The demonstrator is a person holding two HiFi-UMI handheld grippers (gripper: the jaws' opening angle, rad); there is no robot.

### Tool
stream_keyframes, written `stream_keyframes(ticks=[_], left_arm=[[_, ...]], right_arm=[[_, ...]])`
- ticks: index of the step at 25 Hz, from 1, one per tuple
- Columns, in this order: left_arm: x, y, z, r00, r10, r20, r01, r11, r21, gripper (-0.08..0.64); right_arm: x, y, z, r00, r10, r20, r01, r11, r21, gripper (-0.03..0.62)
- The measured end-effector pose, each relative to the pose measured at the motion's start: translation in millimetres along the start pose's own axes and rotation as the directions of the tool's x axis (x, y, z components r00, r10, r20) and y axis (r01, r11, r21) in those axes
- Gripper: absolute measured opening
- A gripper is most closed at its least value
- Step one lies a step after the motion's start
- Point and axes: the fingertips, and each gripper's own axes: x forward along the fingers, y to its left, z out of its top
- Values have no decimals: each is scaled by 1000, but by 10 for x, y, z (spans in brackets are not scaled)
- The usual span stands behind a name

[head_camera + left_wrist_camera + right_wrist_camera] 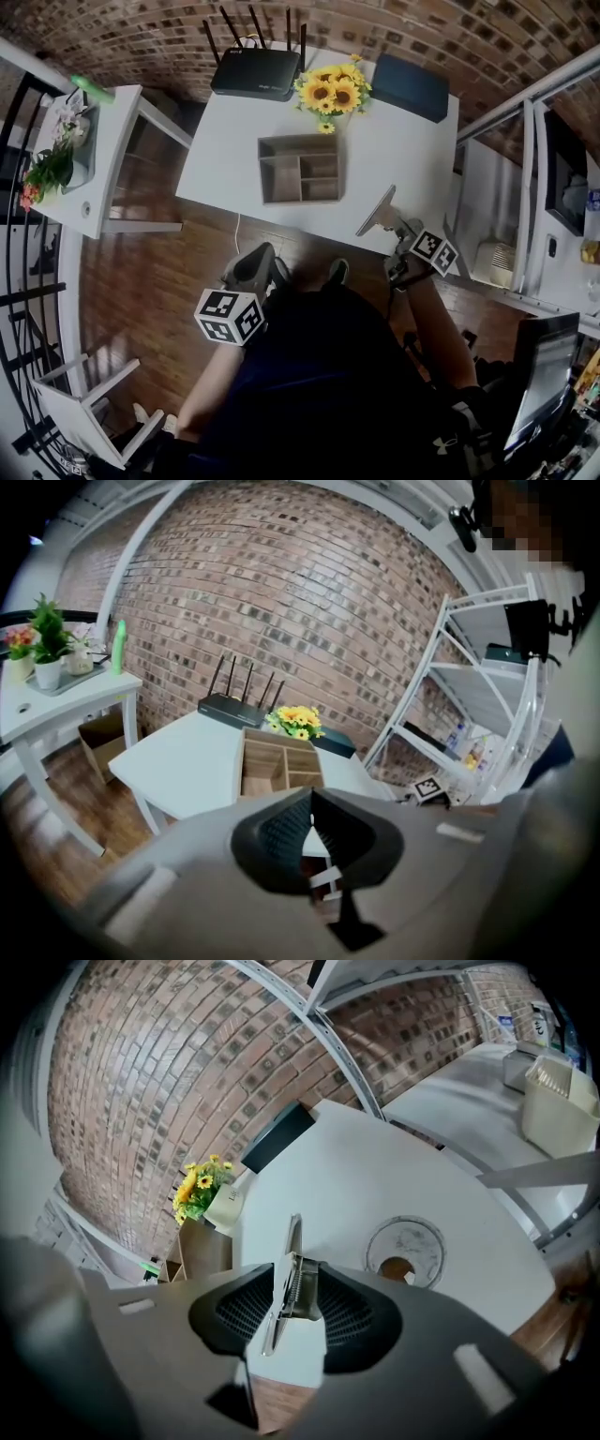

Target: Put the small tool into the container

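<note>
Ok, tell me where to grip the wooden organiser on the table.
Probably grip the wooden organiser by its side wall beside the big compartment, coming from above: it is a thin upright board with open space inside, so one jaw fits each side.

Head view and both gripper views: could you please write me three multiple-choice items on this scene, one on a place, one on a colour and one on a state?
1. Where does the wooden container stand?
A. on the floor
B. on the white table, near the sunflowers
C. on a shelf

2. What colour is the router?
A. white
B. red
C. black

3. In what state is the small metal tool?
A. clamped in the right hand-held gripper
B. lying in the container
C. lying on the floor

Key: 1 B, the head view shows it mid-table beside the sunflowers; 2 C, its body and antennas are black; 3 A, the right gripper view shows both pads pressing on it.
</note>
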Motion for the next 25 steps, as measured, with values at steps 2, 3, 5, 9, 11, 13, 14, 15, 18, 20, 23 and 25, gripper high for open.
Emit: stream_keyframes(ticks=[2, 3, 5, 9, 11, 13, 14, 15, 18, 20, 23, 25], left_arm=[[-5, 29, -10, 1000, 11, 4, -11, 1000, -13, 5], [-7, 42, -14, 1000, 16, 5, -16, 1000, -18, 5], [0, 57, -12, 1000, 21, 8, -21, 1000, -24, 4], [1, 97, 27, 999, 30, 14, -30, 999, -27, 5], [3, 116, 47, 999, 31, 15, -30, 999, -28, 4], [19, 126, 66, 1000, 27, 15, -27, 999, -25, 5], [31, 129, 78, 1000, 24, 15, -24, 999, -23, 4], [46, 131, 89, 1000, 20, 15, -20, 1000, -20, 5], [91, 131, 117, 1000, 8, 16, -8, 1000, -19, 5], [108, 125, 131, 1000, -3, 17, 3, 1000, -19, 3], [121, 117, 174, 1000, -19, 23, 20, 1000, -14, 4], [126, 114, 199, 999, -28, 28, 28, 1000, -12, 3]], right_arm=[[52, 27, -11, 1000, 4, -19, -4, 1000, -12, 150], [79, 43, -14, 1000, 6, -29, -7, 1000, -18, 150], [121, 64, -13, 999, 8, -43, -9, 1000, -29, 149], [170, 83, -40, 998, -3, -63, 0, 999, -44, 132], [184, 84, -48, 998, -18, -66, 15, 998, -53, 82], [192, 88, -45, 998, -24, -66, 20, 998, -54, 69], [192, 98, -36, 998, -21, -64, 18, 999, -51, 65], [190, 115, -21, 998, -16, -59, 13, 999, -47, 58], [176, 208, 49, 999, 17, -35, -18, 999, -35, 23], [152, 292, 93, 999, 33, -22, -34, 998, -59, 12], [91, 454, 166, 998, 63, 3, -62, 993, -104, 12], [34, 581, 231, 996, 85, 26, -81, 987, -135, 12]])
